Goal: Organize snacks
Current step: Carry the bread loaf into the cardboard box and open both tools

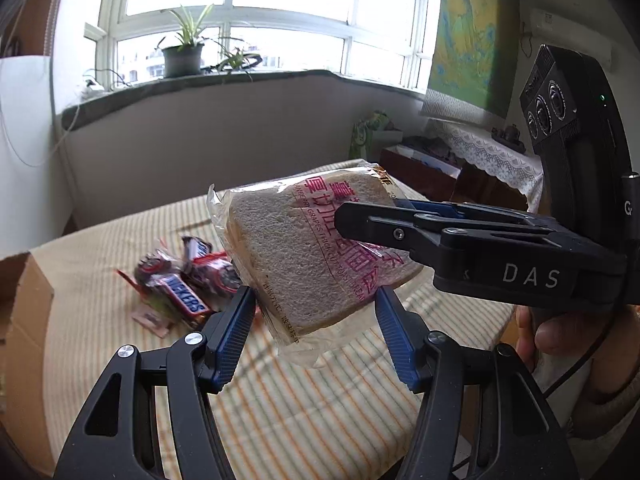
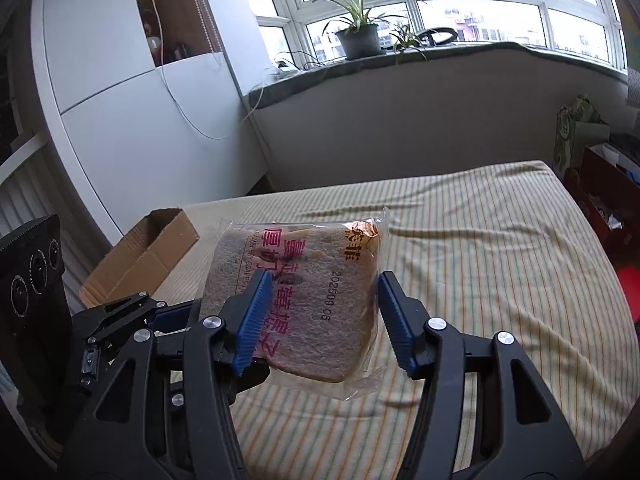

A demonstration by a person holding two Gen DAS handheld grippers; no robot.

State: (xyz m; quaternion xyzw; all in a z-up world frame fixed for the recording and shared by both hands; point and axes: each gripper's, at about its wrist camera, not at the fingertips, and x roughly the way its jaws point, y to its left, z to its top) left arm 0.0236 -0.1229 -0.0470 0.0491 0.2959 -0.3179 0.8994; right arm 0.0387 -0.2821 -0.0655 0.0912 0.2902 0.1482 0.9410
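A wrapped slice of toast bread [image 1: 304, 256] with pink print hangs in the air above the striped table. My right gripper [image 2: 320, 316] is shut on it; both blue pads press its sides. In the left wrist view the right gripper [image 1: 372, 220] comes in from the right and clamps the bread's far side. My left gripper [image 1: 314, 332] is open just below the bread's lower edge, its blue pads either side of the wrapper, touching nothing that I can see. A pile of Snickers bars and other small snacks [image 1: 180, 284] lies on the table behind.
An open cardboard box [image 2: 144, 256] stands at the table's left edge; it also shows in the left wrist view [image 1: 24, 320]. The striped cloth [image 2: 500, 260] covers the table. A white cabinet, window sill with plants and boxes at the right lie beyond.
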